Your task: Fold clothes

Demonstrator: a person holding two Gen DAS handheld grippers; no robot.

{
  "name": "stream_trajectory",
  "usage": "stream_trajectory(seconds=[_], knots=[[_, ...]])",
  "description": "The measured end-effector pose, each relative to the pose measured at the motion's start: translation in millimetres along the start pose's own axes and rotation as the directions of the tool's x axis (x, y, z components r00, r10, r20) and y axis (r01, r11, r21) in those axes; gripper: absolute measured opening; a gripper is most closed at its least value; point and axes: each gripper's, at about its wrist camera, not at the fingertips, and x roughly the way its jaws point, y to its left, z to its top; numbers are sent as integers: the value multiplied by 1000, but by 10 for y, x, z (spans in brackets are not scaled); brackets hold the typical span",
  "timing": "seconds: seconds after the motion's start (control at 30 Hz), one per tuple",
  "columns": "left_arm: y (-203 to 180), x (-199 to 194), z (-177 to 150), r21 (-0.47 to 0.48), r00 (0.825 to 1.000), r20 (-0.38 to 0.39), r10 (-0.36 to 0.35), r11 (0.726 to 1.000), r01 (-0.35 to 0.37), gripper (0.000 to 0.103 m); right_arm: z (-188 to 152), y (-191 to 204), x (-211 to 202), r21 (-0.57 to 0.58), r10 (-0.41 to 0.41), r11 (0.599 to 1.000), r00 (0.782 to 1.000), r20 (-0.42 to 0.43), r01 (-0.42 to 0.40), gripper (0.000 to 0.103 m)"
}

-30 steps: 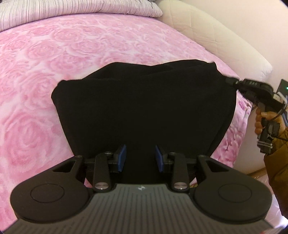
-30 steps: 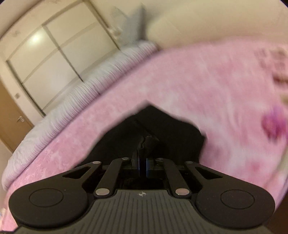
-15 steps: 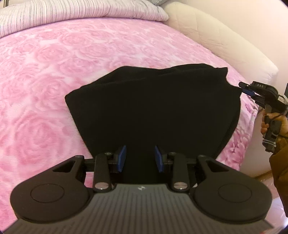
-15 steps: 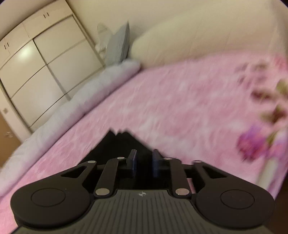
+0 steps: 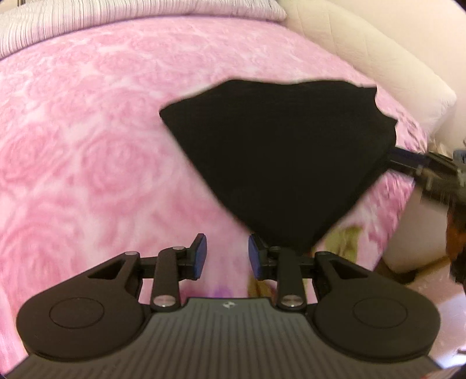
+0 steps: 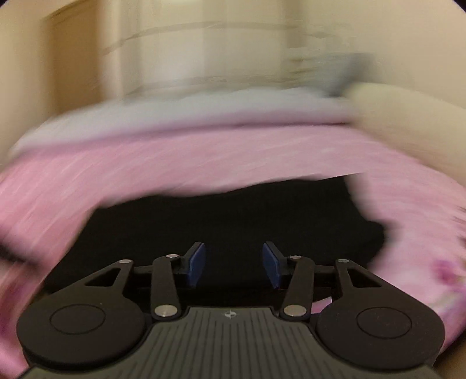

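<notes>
A black folded garment [image 5: 276, 160] lies flat on the pink rose-patterned blanket [image 5: 87, 145], close to the bed's right edge. My left gripper [image 5: 227, 256] is open above the blanket, just left of the garment's near corner, with nothing between its blue pads [image 5: 201, 256]. At the right edge of the left wrist view the right gripper [image 5: 422, 166] sits by the garment's right corner. The right wrist view is motion-blurred; there the right gripper [image 6: 233, 262] stands wide open low over the garment [image 6: 233, 218], gripping nothing.
A grey striped duvet [image 5: 116, 23] lies along the far side of the bed, and a cream padded headboard [image 5: 378, 58] runs along the right. The bed's edge drops off at the right by a white frame [image 5: 422, 227]. A blurred wardrobe [image 6: 233, 58] stands behind the bed.
The right gripper, shut on the garment's corner a second ago, has let go and opened wide while swinging round. My left gripper has shifted left, off the garment.
</notes>
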Motion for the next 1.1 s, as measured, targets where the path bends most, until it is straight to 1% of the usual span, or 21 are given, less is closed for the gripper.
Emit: stream_trajectory(seconds=[0.07, 0.13, 0.2, 0.23, 0.27, 0.37, 0.43, 0.5, 0.6, 0.7, 0.73, 0.8, 0.83, 0.87, 0.9, 0.93, 0.97, 1.0, 1.03, 1.07, 1.1], knots=[[-19, -39, -70, 6, 1000, -15, 8, 1000, -8, 28, -71, 418, 16, -102, 60, 993, 998, -27, -63, 48], [0, -104, -117, -6, 1000, -19, 2, 1000, -2, 30, -65, 656, 31, -133, 107, 985, 994, -38, -111, 48], [49, -161, -136, -14, 1000, -15, 3, 1000, -3, 32, -38, 850, 36, -178, 138, 974, 990, -43, -143, 55], [85, -188, -146, -23, 1000, -10, 4, 1000, -4, 33, -32, 967, 35, -231, 139, 962, 989, -46, -146, 65], [125, -212, -155, -35, 1000, -6, 3, 999, -3, 33, -51, 1091, 47, -311, 127, 941, 991, -50, -136, 70], [221, -239, -197, -57, 1000, -9, -1, 998, 0, 33, -208, 1453, 97, -532, 79, 840, 994, -70, -104, 70], [267, -254, -236, -62, 1000, -12, -2, 998, 1, 33, -336, 1637, 171, -647, 17, 761, 998, -53, -47, 70], [295, -274, -271, -63, 1000, -8, -14, 998, 14, 33, -439, 1752, 293, -728, -38, 685, 999, -36, 0, 69], [305, -269, -294, -62, 1000, -7, -17, 998, 16, 33, -410, 1806, 456, -746, -55, 666, 998, -35, 11, 66], [304, -241, -282, -62, 1000, -5, -15, 998, 15, 34, -396, 1838, 611, -760, -51, 650, 998, -32, 9, 57], [306, -233, -267, -62, 1000, -4, -14, 998, 13, 34, -387, 1836, 645, -760, -44, 650, 999, -32, 4, 49], [307, -218, -223, -63, 1000, 0, -7, 998, 7, 34, -260, 1718, 650, -673, -3, 739, 998, -55, -35, 17], [304, -212, -193, -62, 1000, 4, -2, 998, 2, 34, -189, 1651, 650, -619, 21, 783, 998, -66, -57, 9], [292, -203, -155, -58, 1000, 9, 2, 998, -1, 34, -119, 1585, 649, -562, 45, 824, 996, -74, -79, 8], [273, -191, -111, -52, 1000, 13, 4, 999, -3, 34, 26, 1403, 616, -414, 98, 902, 992, -84, -124, 8], [241, -173, -61, -44, 1000, 16, 3, 999, -3, 34, 156, 1188, 580, -241, 154, 956, 985, -78, -168, 8], [200, -151, -4, -35, 1000, 19, 2, 999, -1, 34, 271, 915, 537, -53, 203, 977, 978, -53, -206, 8], [140, -122, 64, -22, 1000, 23, -3, 1000, 3, 34, 358, 596, 489, 135, 243, 962, 970, -14, -239, 8], [55, -71, 135, -7, 999, 28, -15, 1000, 15, 34, 391, 265, 441, 290, 256, 922, 966, 35, -255, 8], [-39, -4, 200, 6, 999, 33, -31, 1000, 31, 34, 409, -66, 393, 430, 255, 863, 963, 85, -267, 9], [-132, 62, 264, 19, 998, 38, -47, 999, 47, 34, 380, -357, 347, 516, 236, 814, 964, 127, -267, 9]])
